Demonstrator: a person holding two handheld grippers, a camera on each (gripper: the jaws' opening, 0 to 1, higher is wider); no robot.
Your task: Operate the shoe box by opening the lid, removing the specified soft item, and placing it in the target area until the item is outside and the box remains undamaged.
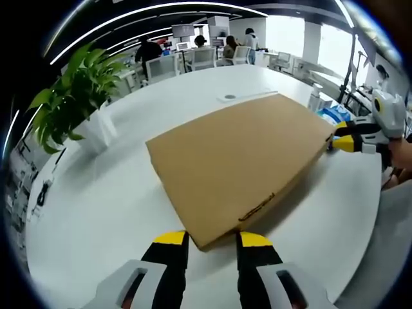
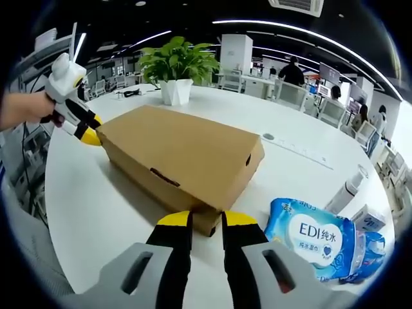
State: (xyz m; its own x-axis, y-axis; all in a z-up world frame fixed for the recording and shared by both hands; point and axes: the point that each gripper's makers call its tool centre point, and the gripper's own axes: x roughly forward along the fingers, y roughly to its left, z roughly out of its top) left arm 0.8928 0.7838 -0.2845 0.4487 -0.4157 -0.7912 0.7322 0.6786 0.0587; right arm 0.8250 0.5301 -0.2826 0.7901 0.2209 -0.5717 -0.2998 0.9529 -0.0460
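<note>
A closed brown cardboard shoe box point(image 1: 241, 158) lies flat on the white table point(image 1: 90, 206), its lid down. In the left gripper view my left gripper point(image 1: 212, 241) has its yellow-tipped jaws drawn in on the box's near corner. My right gripper point(image 1: 346, 137) meets the opposite far corner at the right. In the right gripper view the shoe box point(image 2: 183, 154) runs away from my right gripper point(image 2: 206, 220), whose jaws pinch its near corner. A hand holds the left gripper point(image 2: 89, 130) at the far left corner. What is inside the box is hidden.
A potted green plant point(image 2: 177, 61) stands behind the box on the table point(image 2: 96, 212); it is also in the left gripper view as a plant point(image 1: 71, 96). A blue pack of wipes point(image 2: 312, 238) and a white bottle point(image 2: 347, 190) lie right of the box. Office chairs and people fill the background.
</note>
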